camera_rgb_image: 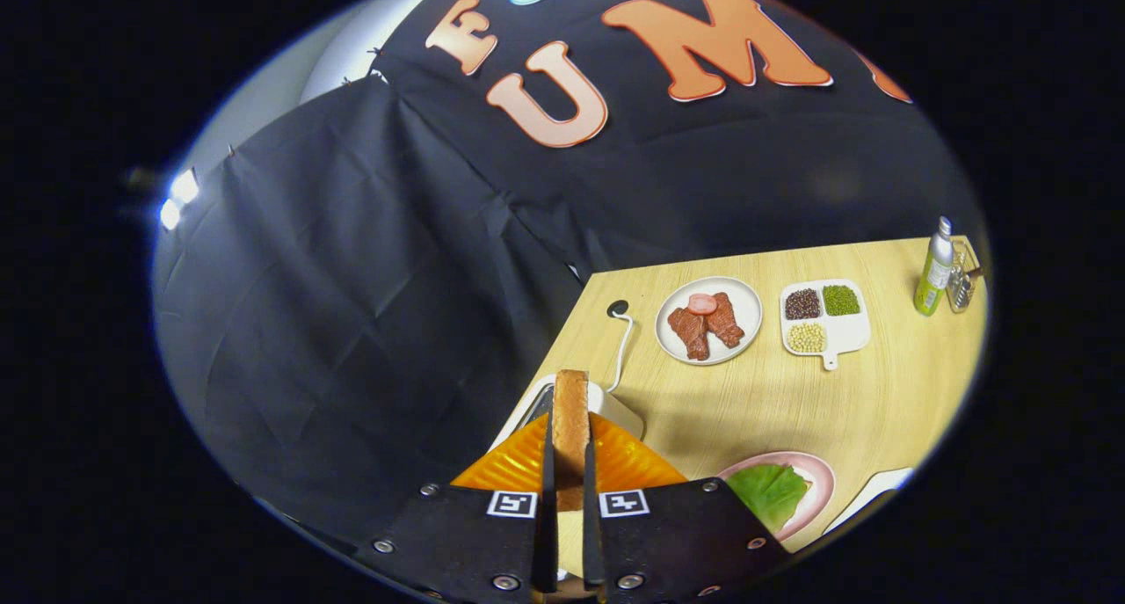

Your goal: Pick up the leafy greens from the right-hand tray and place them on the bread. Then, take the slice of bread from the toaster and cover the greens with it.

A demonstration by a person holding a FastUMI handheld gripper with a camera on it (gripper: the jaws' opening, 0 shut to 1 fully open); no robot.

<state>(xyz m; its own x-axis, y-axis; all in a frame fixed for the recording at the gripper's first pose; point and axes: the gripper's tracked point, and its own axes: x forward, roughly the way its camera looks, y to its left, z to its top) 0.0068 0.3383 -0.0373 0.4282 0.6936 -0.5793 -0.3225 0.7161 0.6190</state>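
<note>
The hand-held gripper point(569, 498) is clamped on the slice of bread point(571, 419), held edge-on with its long axis running straight ahead over the toaster point(615, 406), while the leafy greens point(769, 491) lie on the pink plate point(822, 490) just to its right, lower down on the tabletop point(844, 411).

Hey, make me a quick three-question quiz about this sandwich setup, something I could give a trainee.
1. True or false: the tool grips a bread slice edge-on between its fingers.
2. Which lies on the pink plate? A) meat B) greens C) beans
3. Fill in: the white round plate beyond the toaster holds ____.

Key: 1 true. 2 B, the greens. 3 meat.
</note>
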